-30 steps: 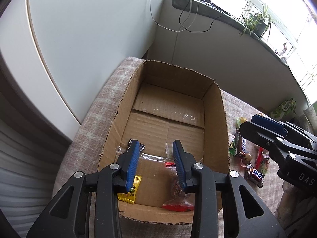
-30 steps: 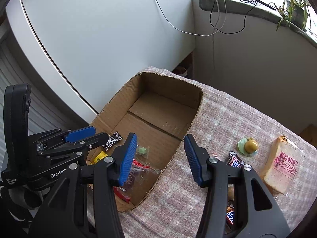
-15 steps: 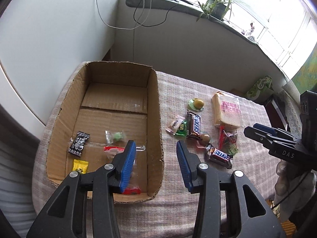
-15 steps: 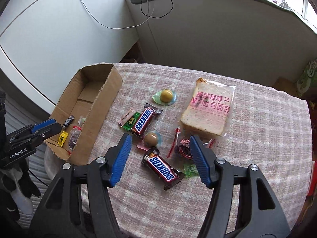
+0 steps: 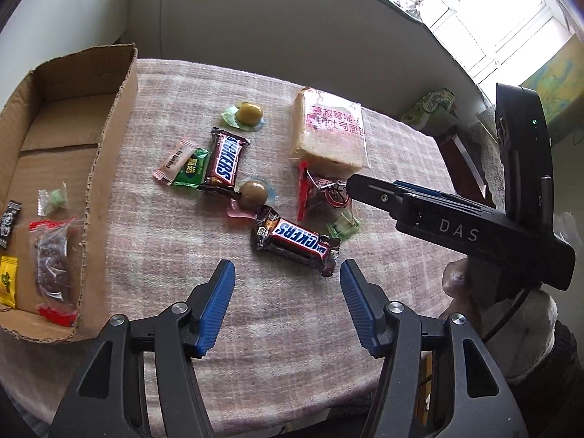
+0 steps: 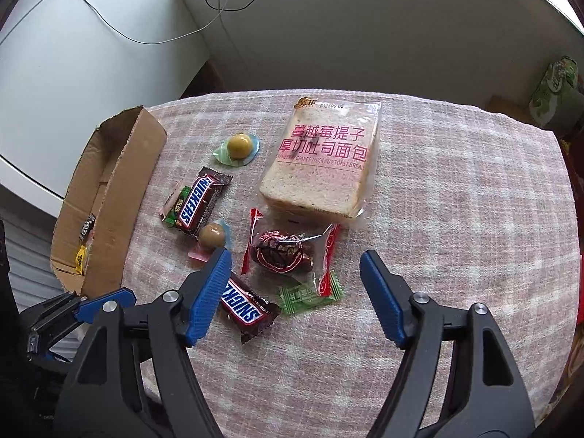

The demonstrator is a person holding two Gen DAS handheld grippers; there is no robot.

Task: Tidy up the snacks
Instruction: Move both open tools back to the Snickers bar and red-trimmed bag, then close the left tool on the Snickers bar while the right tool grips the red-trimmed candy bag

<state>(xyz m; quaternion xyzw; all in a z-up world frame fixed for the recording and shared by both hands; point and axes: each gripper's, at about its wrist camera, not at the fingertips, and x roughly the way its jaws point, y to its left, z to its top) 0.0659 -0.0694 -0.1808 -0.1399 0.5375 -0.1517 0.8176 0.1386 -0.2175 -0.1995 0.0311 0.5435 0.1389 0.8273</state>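
Snacks lay scattered on the checked cloth (image 6: 456,200): a bagged bread slice (image 6: 321,168) at twelve o'clock, one Snickers bar (image 5: 294,238) nearest. Cardboard box (image 5: 106,168) sat at nine o'clock. Both the left gripper (image 5: 286,301) and right gripper (image 6: 294,292) hovered empty, jaws opening.

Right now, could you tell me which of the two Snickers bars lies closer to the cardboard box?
The upper Snickers bar, resting against the green sachet, is closer to the cardboard box. The other Snickers bar lies farther out, just ahead of the left gripper.
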